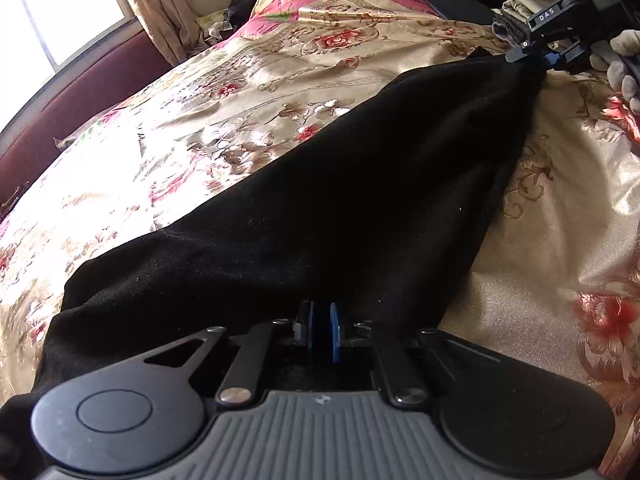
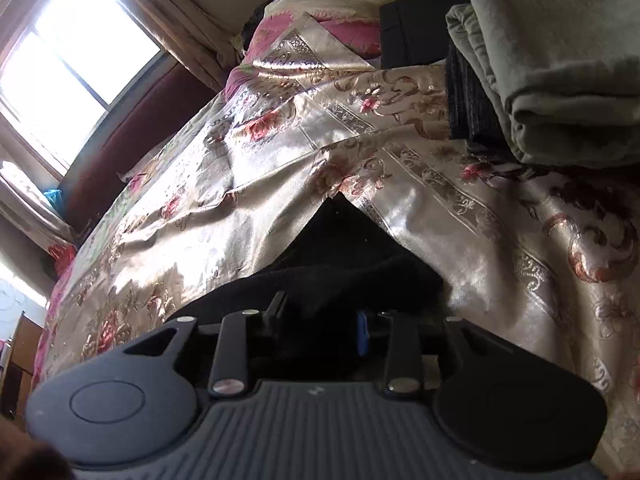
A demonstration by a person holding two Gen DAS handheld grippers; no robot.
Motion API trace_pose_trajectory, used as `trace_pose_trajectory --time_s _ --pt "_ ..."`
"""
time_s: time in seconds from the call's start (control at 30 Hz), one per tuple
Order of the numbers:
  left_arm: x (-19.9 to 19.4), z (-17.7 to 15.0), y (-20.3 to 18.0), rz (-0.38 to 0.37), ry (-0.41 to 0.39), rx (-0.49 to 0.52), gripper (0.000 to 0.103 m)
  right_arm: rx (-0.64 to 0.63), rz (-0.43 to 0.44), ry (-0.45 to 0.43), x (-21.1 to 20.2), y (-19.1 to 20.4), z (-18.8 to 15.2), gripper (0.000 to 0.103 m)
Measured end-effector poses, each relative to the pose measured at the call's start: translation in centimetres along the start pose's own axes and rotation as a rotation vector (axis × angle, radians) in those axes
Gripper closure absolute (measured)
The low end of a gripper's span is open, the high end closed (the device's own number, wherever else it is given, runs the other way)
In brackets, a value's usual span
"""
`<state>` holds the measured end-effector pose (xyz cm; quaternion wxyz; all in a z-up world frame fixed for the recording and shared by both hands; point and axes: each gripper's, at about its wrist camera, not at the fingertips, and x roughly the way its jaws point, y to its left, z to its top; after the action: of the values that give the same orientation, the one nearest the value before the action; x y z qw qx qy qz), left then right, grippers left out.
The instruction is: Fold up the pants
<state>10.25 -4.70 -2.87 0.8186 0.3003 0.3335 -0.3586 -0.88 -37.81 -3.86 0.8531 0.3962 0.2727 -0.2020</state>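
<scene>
Nearest to you, your left gripper (image 1: 322,334) has its blue pads together, clamped on the near edge of the black pants (image 1: 320,200). The cloth runs out from that pinch in a broad dark sheet across the floral bedspread (image 1: 180,120), narrowing toward the far right.

At that far end your right gripper (image 1: 534,58) sits against the pants' narrow tip. In the right wrist view the pads stand apart with a thick bunch of the black cloth (image 2: 340,272) lying between them. Whether they press on it cannot be settled from these pictures, so treat that grip as unconfirmed.

Beyond the right gripper, a stack of folded garments (image 2: 552,72) lies on the bedspread, well clear of the pants. A gloved hand (image 1: 624,76) shows at the right edge of the left wrist view.

Judgement on the step: the pants appear stretched between two corners, ready to be carried over into a fold. To do it well:
- Confirm the right pads bite through every layer before you lift.
- Keep both ends level and the cloth lightly taut, so the edges meet square.
- Lay the cloth down onto itself rather than dragging it; the satin spread looks slippery and may shift.
- Let go only once the edges line up.
</scene>
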Motion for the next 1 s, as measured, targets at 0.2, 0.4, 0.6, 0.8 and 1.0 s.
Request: trace_pose_trajectory --time_s 0.2,0.4,0.6,0.8,1.0 --pt "0.2 0.8 -0.3 -0.025 -0.009 -0.012 0.076 0.002 0.065 -0.049 -1.0 -0.2 0.7 0.075" --pt "0.9 1.9 -1.1 -0.039 -0.021 -0.002 0.076 0.016 0.157 -0.065 -1.5 2.2 2.9 0.098" --pt "0.4 2.4 -1.3 -0.045 -0.032 0.026 0.076 -0.068 0.308 -0.171 -6.0 6.4 4.9 0.098" --pt "0.6 1.3 -1.6 -0.049 -0.010 0.039 0.075 -0.115 -0.043 0.027 -1.2 1.4 1.4 0.084" --pt "-0.2 1.1 -1.3 -0.043 0.001 0.037 0.072 0.072 0.076 0.026 -0.4 -2.0 0.5 0.068"
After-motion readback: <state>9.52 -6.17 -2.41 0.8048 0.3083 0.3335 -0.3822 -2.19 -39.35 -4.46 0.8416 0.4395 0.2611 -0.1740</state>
